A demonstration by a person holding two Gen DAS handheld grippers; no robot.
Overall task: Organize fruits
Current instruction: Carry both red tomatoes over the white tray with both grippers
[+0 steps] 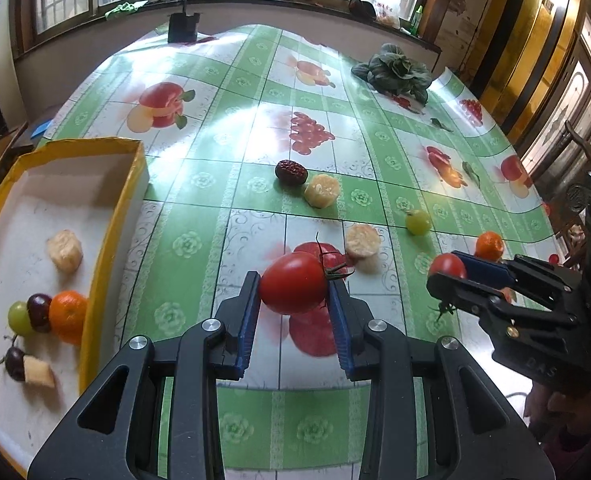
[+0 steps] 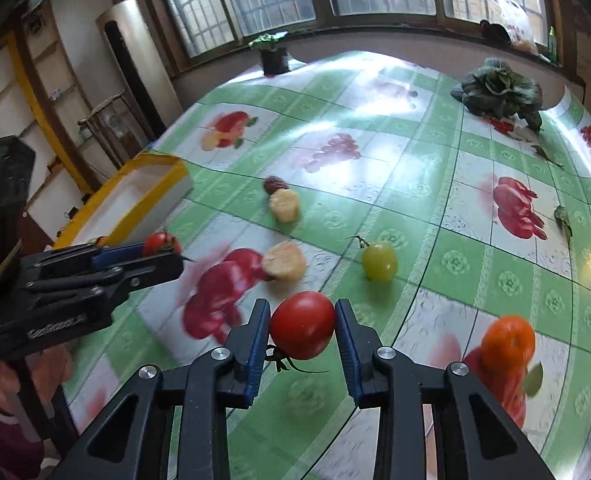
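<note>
The left tongs (image 1: 293, 304) are clamped on a red tomato (image 1: 293, 283), lifted clear of the table (image 1: 223, 184). The right tongs (image 2: 302, 336) grip a second tomato (image 2: 302, 325) between their pads. Ahead lie two banana pieces (image 1: 362, 240), a green grape (image 1: 418, 222), a mandarin (image 1: 489, 245) and a date (image 1: 291, 171), with open cloth between them. The yellow-rimmed box (image 1: 107, 236) sits at the table's left edge, holding sorted fruit.

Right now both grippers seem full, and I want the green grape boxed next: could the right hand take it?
Probably not yet: the right gripper is shut on a tomato. The green grape itself lies unobstructed just ahead.
</note>
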